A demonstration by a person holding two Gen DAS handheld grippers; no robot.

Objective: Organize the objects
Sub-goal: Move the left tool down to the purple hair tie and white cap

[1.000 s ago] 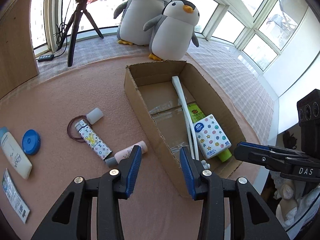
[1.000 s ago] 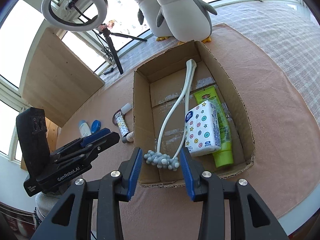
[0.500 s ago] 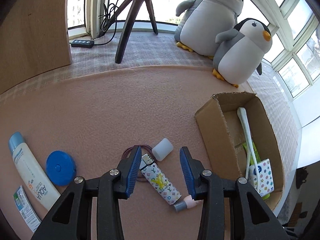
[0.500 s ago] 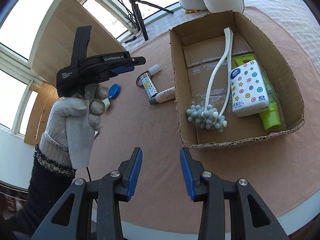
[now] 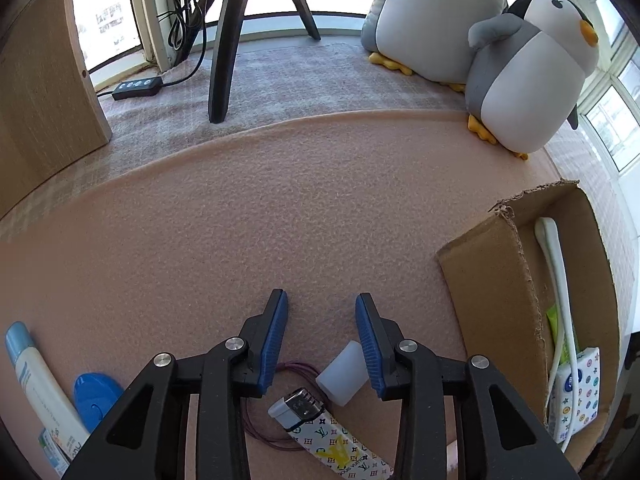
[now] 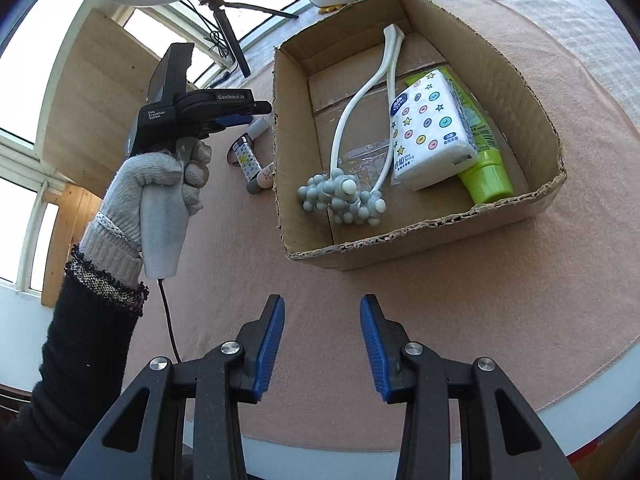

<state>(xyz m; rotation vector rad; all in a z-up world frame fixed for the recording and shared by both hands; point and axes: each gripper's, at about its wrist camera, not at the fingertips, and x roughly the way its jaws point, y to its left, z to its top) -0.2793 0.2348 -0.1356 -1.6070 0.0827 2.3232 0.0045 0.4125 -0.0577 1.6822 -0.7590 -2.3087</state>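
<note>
1. The patterned lighter (image 5: 340, 446) is seen lying on the pink felt mat (image 5: 280, 208), near the bottom edge of the left wrist view, with its metal top pointing left and far.
2. A white cap (image 5: 341, 374) is seen just right of the lighter's metal top, beside the inner face of the right blue finger pad.
3. A maroon hair tie (image 5: 276, 408) is looped on the mat around the lighter's metal end.
4. The left gripper (image 5: 322, 340) is held over these items with its fingers spread apart and nothing gripped between them.
5. The cardboard box (image 6: 532, 92) is placed to the right on the mat; a white massage roller (image 6: 352, 120), a star-printed tissue pack (image 6: 428, 128) and a green tube (image 6: 486, 172) are contained in it.
6. At the left edge of the left wrist view, a white sunscreen tube (image 5: 36, 384) and a blue round case (image 5: 96, 398) are laid side by side.
7. The right gripper (image 6: 322, 352) is held released over bare mat, on the near side of the box.
8. Two plush penguins (image 5: 520, 72) are set at the far right of the mat.
9. The left device is seen from the right wrist view gripped by a gloved hand (image 6: 160, 184).
</note>
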